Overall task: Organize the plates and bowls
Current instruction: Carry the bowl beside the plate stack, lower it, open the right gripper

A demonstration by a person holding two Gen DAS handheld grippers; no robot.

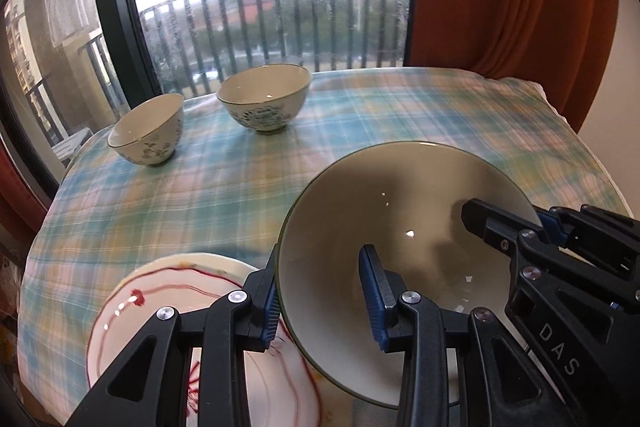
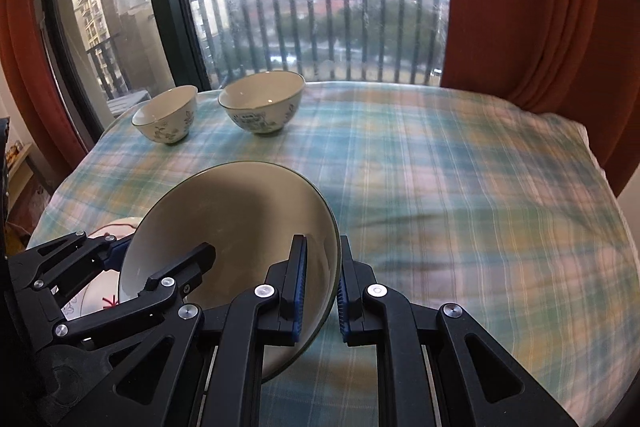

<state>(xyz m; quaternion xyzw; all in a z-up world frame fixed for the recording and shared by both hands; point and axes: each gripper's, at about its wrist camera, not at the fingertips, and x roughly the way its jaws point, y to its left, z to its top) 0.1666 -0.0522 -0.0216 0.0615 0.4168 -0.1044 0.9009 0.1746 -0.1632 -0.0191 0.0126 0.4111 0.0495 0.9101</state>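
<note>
Both grippers' fingers [image 1: 370, 301] pinch one empty bowl's [image 1: 404, 195] rim above plate [image 1: 160, 303].

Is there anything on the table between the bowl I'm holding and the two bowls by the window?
Nothing visible. Both grippers, left and right, clamp the big bowl's rim; only bare plaid tablecloth separates it from the two small bowls.

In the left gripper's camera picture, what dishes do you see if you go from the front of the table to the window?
Red-patterned plate → big held bowl → small flowered bowl → larger flowered bowl.
</note>
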